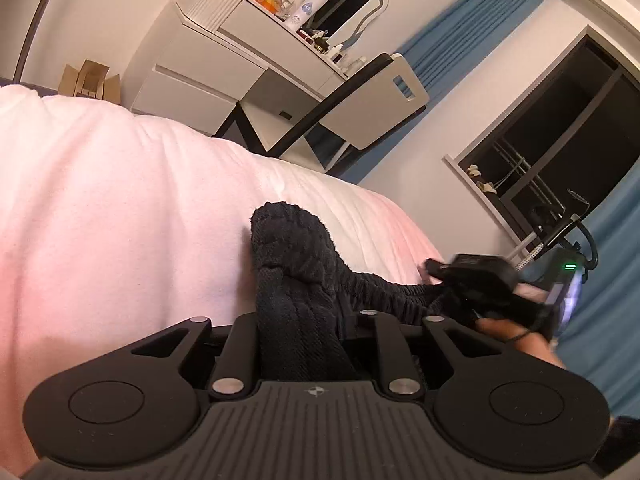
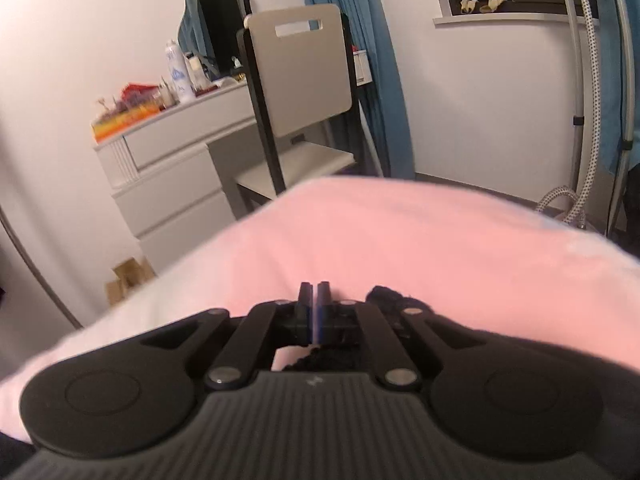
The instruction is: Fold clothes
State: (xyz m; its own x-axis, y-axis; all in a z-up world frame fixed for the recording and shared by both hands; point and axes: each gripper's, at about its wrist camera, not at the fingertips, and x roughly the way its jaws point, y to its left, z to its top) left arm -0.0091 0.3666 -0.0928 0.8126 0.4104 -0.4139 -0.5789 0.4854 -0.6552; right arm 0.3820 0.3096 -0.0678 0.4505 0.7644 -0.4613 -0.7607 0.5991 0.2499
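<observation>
- The black knitted garment (image 1: 296, 272) lies bunched on the bed (image 1: 120, 208), on its pale pink cover; taking the garment as landmark, the bed's far edge lies beyond it and the room's furniture further off still.
- The left hand-held gripper (image 1: 298, 332) is clamped on a thick fold of the garment, which stands up in a hump just past its fingers; I judge this grip is meant to lift one edge so it can be carried over for a fold.
- The right hand-held gripper (image 2: 314, 300) sits at the garment's other end, its jaws drawn together with only a thin slit between them. Dark knit shows beneath and just beside the fingers, but whether cloth is pinched between them I cannot tell.
- Holding the two ends apart would stretch the fabric flat, probably the purpose here.
- Beyond the garment, past the bed's edge, a grey chair (image 2: 304, 80) stands at a white dresser (image 2: 168, 168) crowded with bottles and a mirror (image 2: 218, 32); blue curtains (image 2: 352, 40) hang near the window.
- Nothing lies on the cover near the garment to block a fold; the soft, rumpled bedding may let the knit sag or drag.
</observation>
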